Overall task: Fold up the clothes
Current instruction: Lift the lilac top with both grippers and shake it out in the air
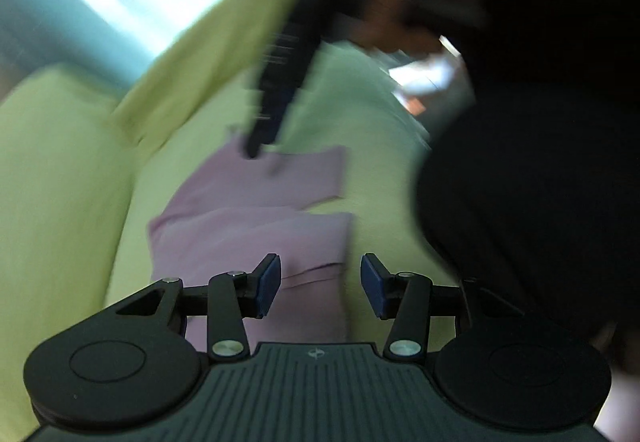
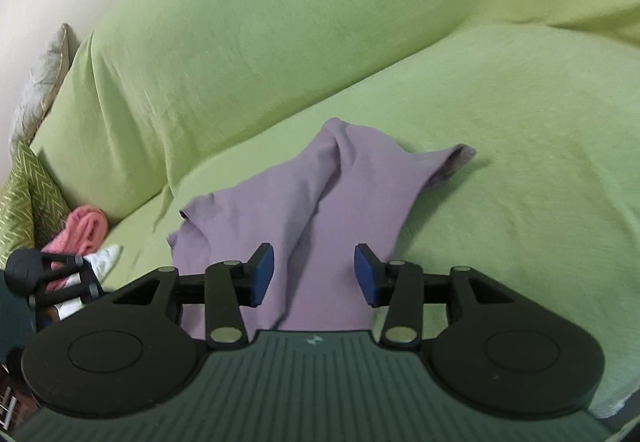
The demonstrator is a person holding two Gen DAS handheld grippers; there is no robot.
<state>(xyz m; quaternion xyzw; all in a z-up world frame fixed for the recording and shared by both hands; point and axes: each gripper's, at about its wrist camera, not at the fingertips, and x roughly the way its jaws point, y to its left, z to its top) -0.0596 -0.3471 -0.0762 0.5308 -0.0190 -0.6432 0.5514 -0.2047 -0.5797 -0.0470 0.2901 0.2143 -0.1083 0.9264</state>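
Observation:
A lilac garment (image 2: 304,210) lies crumpled on the green sofa seat (image 2: 500,162), one sleeve pointing right. My right gripper (image 2: 314,274) hovers open just over the garment's near part, the cloth showing between its blue pads (image 2: 262,274). The left wrist view is motion-blurred. It shows the same lilac garment (image 1: 256,226) under my open left gripper (image 1: 320,282), with nothing between the fingers. In that view the right gripper (image 1: 254,146) reaches down from above, its tip at the garment's far edge, held by a person's hand (image 1: 400,14).
A pink garment (image 2: 86,230) and a white one (image 2: 106,256) lie at the seat's left end beside a patterned cushion (image 2: 24,202) and a grey pillow (image 2: 40,90). The sofa back (image 2: 260,22) rises behind. The person's dark clothing (image 1: 540,162) fills the right of the left wrist view.

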